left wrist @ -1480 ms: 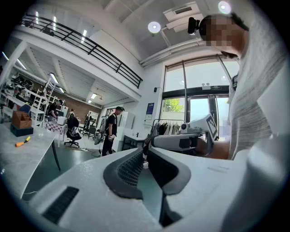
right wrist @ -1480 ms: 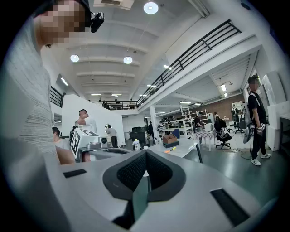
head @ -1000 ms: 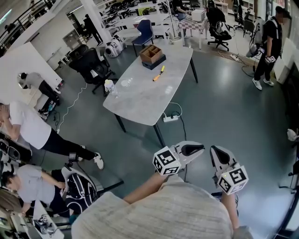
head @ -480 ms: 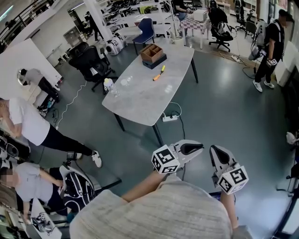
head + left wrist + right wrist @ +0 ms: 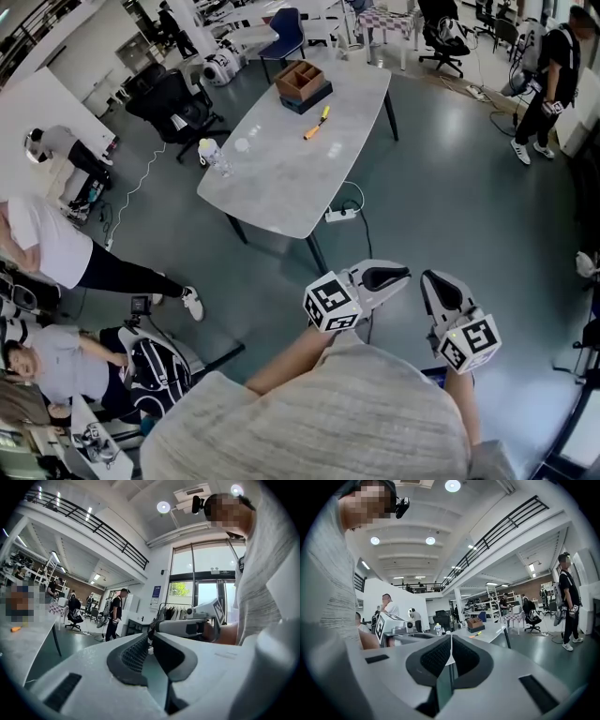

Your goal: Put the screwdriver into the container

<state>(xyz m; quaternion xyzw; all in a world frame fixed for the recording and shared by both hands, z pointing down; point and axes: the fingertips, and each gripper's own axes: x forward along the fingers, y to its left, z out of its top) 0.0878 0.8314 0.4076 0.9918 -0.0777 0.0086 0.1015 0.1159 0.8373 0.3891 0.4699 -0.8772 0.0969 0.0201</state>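
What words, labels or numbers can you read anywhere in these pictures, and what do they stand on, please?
No text can be read.
Blue sign by the glass door: print too small to read.
Left marker cube and right marker cube: black-and-white patterns only, no letters.

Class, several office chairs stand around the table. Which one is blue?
The blue chair beyond the table's far end, past the box; the black chair stands at the table's left.
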